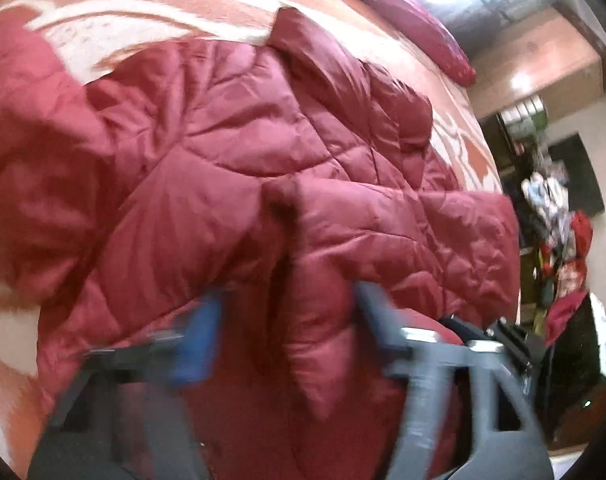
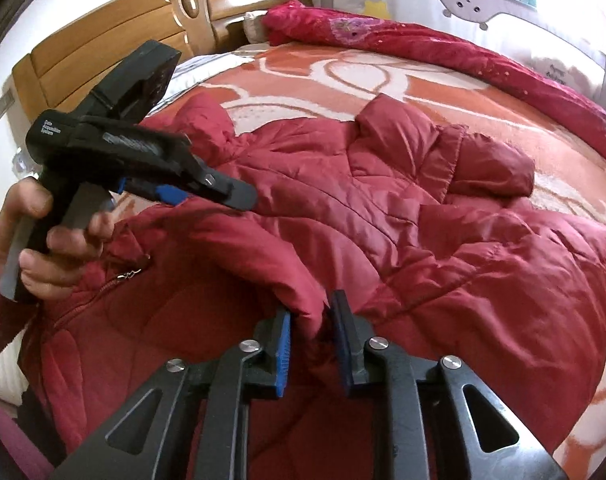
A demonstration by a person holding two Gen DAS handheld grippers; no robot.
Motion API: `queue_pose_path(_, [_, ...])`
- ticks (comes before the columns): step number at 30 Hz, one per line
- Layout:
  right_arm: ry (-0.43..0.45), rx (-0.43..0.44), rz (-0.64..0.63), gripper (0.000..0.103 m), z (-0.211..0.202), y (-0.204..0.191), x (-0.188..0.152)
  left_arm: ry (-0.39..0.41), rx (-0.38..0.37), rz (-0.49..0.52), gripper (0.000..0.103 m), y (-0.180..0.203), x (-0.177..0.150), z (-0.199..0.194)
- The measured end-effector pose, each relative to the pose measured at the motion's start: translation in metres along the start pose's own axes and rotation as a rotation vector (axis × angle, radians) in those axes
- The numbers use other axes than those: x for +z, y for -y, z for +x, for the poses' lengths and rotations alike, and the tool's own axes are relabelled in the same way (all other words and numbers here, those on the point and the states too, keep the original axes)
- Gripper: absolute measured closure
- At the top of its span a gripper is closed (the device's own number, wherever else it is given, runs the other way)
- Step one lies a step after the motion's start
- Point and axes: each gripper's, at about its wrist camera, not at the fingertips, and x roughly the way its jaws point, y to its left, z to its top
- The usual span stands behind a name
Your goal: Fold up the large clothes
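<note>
My left gripper (image 1: 287, 336) hangs blurred over the red quilted jacket (image 1: 263, 152) on the patterned bedspread (image 1: 143, 8), jaws apparently apart around a fold

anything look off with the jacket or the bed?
Nothing damaged. The red puffer jacket lies rumpled and askew on the patterned bedspread, one sleeve end pinched in the right gripper. The left wrist view is motion-blurred.

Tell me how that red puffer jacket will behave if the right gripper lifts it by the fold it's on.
The jacket looks quilted and puffy, so it is probably light for its bulk. It lies crumpled on the bedspread, so it will likely droop and unfold rather than hold shape. Its shell looks shiny; the fold between the right gripper pads may slip.
</note>
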Motion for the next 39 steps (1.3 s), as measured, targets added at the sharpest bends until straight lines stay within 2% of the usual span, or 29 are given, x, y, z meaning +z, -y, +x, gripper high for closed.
queue_pose_path(1, [-0.001,0.000,0.005,0.073,-0.002,0.000,-0.002,-0.004,-0.003,0.013,0.079,0.003,0.000,0.000])
queue_pose_path(2, [0.001,0.001,0.014,0.069,-0.005,0.000,-0.006,0.011,0.017,0.034,0.082,0.002,-0.001,-0.004])
queue_pose_path(3, [0.003,0.003,0.020,0.059,-0.008,0.001,-0.006,0.031,0.031,0.052,0.088,0.003,-0.001,-0.008])
queue_pose_path(4, [0.013,0.006,0.030,0.057,-0.013,0.002,-0.009,0.054,0.061,0.077,0.090,0.006,-0.003,-0.015])
queue_pose_path(5, [0.026,0.004,0.041,0.057,-0.019,0.003,-0.012,0.077,0.072,0.082,0.091,0.007,-0.002,-0.019])
queue_pose_path(7, [0.046,-0.012,0.079,0.056,-0.029,0.012,-0.017,0.132,0.143,0.107,0.091,0.005,-0.003,-0.035])
queue_pose_path(10, [0.086,-0.070,0.160,0.056,-0.044,0.034,-0.024,0.202,0.222,0.120,0.091,-0.006,-0.003,-0.057])
queue_pose_path(12, [0.104,-0.140,0.238,0.056,-0.051,0.057,-0.028,0.211,0.220,0.112,0.092,-0.019,0.001,-0.064])
queue_pose_path(13, [0.100,-0.169,0.279,0.056,-0.052,0.069,-0.030,0.213,0.235,0.107,0.096,-0.025,0.002,-0.066])
queue_pose_path(15, [0.085,-0.200,0.344,0.056,-0.050,0.089,-0.031,0.218,0.292,0.112,0.101,-0.032,0.004,-0.064])
queue_pose_path(17, [0.058,-0.212,0.401,0.056,-0.041,0.109,-0.033,0.209,0.330,0.106,0.101,-0.040,0.005,-0.063])
queue_pose_path(20, [0.013,-0.205,0.425,0.055,-0.025,0.122,-0.035,0.236,0.285,0.084,0.101,-0.041,-0.002,-0.073])
queue_pose_path(24, [-0.010,-0.207,0.413,0.054,-0.006,0.118,-0.038,0.279,0.197,0.148,0.101,-0.010,-0.012,-0.086])
queue_pose_path(25, [-0.010,-0.208,0.413,0.054,-0.005,0.114,-0.040,0.267,0.153,0.178,0.101,0.003,-0.013,-0.084])
queue_pose_path(27, [-0.011,-0.209,0.408,0.054,-0.001,0.109,-0.041,0.233,0.111,0.213,0.101,0.020,-0.012,-0.075])
queue_pose_path(32, [-0.016,-0.209,0.407,0.054,0.001,0.105,-0.036,0.144,0.147,0.239,0.101,0.041,-0.003,-0.027])
queue_pose_path(35, [-0.019,-0.188,0.416,0.054,-0.004,0.106,-0.036,0.090,0.218,0.236,0.101,0.033,-0.003,0.002])
queue_pose_path(39, [0.083,-0.206,0.416,0.056,-0.035,0.106,-0.027,0.074,0.172,0.183,0.101,0.018,-0.009,0.007])
